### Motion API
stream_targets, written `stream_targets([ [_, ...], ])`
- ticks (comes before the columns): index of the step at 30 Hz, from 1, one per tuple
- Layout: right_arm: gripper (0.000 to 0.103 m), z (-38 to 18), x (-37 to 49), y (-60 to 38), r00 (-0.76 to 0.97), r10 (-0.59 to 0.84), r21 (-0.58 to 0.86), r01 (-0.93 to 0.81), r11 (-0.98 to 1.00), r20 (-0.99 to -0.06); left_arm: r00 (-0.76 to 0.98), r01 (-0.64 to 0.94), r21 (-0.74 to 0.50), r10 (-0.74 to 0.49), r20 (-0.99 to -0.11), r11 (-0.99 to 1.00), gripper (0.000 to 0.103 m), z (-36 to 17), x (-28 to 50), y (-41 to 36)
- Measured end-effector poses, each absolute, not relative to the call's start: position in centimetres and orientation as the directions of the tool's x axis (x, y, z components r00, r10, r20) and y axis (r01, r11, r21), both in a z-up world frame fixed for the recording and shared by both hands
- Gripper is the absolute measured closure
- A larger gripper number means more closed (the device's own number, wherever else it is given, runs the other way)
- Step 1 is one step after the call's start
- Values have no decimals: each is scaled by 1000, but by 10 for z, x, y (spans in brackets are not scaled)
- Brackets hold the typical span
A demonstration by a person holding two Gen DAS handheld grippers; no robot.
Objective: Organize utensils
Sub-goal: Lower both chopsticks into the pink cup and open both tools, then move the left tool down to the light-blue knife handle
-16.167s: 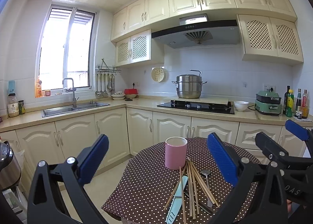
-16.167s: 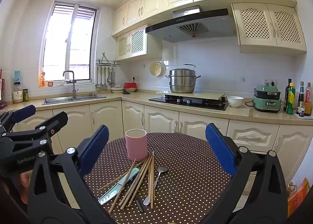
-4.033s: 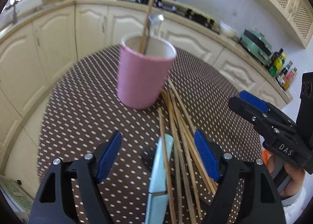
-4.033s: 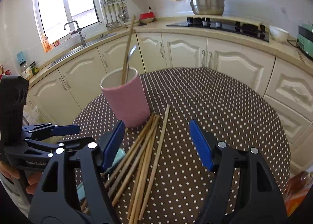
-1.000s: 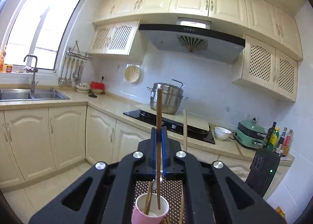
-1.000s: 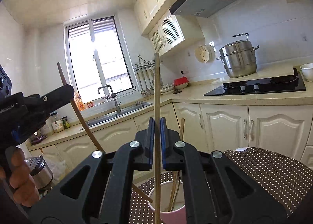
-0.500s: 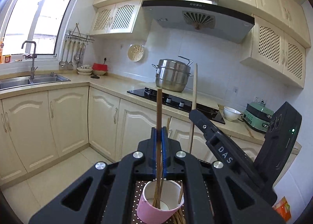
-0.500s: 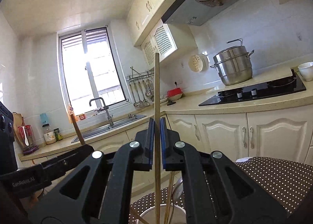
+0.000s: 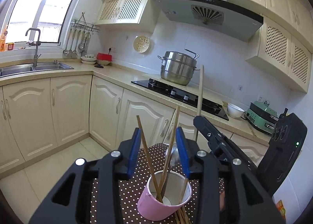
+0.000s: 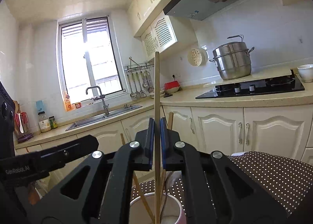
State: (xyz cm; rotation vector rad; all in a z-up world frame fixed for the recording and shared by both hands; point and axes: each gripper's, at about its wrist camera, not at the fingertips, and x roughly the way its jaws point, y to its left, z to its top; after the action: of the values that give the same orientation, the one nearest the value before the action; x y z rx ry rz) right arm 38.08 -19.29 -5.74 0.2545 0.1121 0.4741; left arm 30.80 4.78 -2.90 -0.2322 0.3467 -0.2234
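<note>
While "GenRobot.AI" marks the left tool (image 10: 58, 157), "DAS" isn't readable.

Polka-dot table (image 9: 137, 167), pink cup (image 9: 156, 207) on it, loose chopsticks (image 9: 181, 218) alongside

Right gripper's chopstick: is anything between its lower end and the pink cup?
Nothing visible blocks it. The right gripper is shut on the chopstick, held upright, its lower end already running down into the pink cup. The chopsticks already leaning inside leave room beside it.
</note>
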Motion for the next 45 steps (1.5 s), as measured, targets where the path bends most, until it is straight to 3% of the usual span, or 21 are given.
stream_targets([
  [21,96,-73,343,-204,881,454,232,-417,879,-135,912,146,-213,-215,-350,966,50,-36,285,42],
  [28,96,-75,333,-202,880,447,223,-409,885,-162,907,142,-204,-209,-365,969,48,-37,274,41],
  [31,96,-74,331,-201,882,436,220,-396,892,-179,907,140,-190,-203,-368,972,41,-36,268,41],
  [33,87,-74,329,-202,881,434,220,-393,893,-189,907,142,-182,-201,-370,973,41,-36,264,41],
  [35,52,-74,325,-204,885,428,224,-386,895,-185,905,142,-179,-201,-375,973,41,-36,261,38],
  [45,49,-72,308,-218,894,402,226,-357,906,-198,878,154,-193,-224,-423,969,40,-42,245,40],
])
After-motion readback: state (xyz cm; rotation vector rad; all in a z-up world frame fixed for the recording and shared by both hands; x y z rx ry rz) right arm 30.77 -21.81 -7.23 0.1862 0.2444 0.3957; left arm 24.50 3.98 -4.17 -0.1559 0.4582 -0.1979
